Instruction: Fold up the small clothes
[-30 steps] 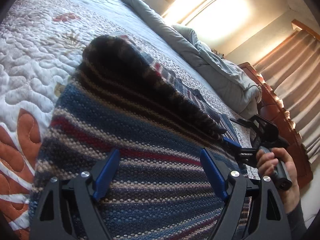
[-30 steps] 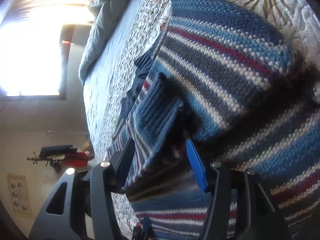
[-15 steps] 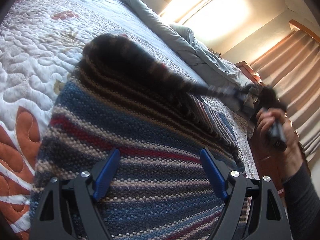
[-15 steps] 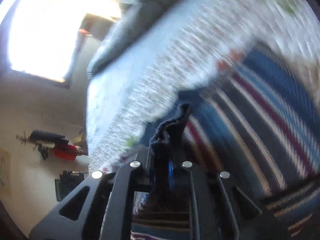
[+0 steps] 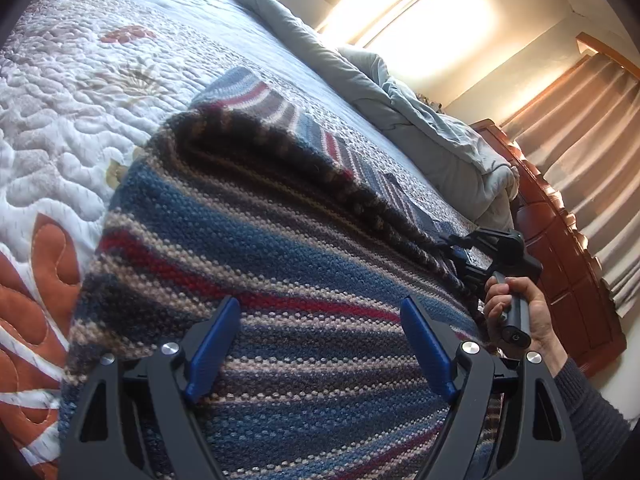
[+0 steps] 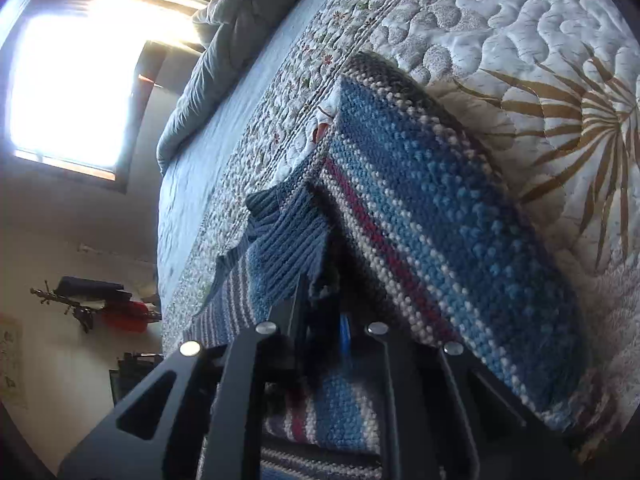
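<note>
Striped sweater half-folded on the quilted bed.

Left view: left gripper unmoved, jaws apart above the knit; the lifted fold has dropped back.
Right view: right gripper, just reopening slightly, still pinches the ribbed cuff near the bed's edge.

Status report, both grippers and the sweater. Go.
Left gripper open, hovering over striped sweater. Right gripper jaws just opened slightly, ribbed sweater edge between them. Sweater part-folded on quilt. No obstruction seen.
</note>
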The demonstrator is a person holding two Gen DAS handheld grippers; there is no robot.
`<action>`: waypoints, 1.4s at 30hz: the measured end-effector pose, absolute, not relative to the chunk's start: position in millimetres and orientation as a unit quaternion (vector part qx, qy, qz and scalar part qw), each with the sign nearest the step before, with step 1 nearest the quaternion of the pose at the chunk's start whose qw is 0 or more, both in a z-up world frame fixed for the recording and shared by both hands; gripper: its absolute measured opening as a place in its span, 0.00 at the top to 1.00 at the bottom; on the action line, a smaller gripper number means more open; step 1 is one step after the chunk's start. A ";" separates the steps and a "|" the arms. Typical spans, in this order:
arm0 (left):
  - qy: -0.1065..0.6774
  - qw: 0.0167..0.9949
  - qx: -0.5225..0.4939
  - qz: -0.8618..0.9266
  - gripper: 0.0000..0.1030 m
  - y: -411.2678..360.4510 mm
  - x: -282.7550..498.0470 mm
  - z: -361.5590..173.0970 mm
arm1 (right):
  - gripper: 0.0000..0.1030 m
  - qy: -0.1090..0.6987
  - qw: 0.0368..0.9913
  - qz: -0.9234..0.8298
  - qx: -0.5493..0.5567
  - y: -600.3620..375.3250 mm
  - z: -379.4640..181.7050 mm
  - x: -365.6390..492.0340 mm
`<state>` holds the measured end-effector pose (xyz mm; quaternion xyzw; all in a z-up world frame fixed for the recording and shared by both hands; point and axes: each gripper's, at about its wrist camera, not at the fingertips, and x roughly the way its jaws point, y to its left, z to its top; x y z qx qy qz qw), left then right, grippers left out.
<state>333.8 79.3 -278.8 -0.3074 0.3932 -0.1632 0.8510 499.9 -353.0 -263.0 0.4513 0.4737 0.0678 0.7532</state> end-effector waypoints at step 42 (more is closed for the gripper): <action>0.395 0.856 -0.292 -0.164 0.15 68.6 339.3 -278.6 | 0.85 0.510 0.805 0.017 0.303 -347.5 -239.6 529.0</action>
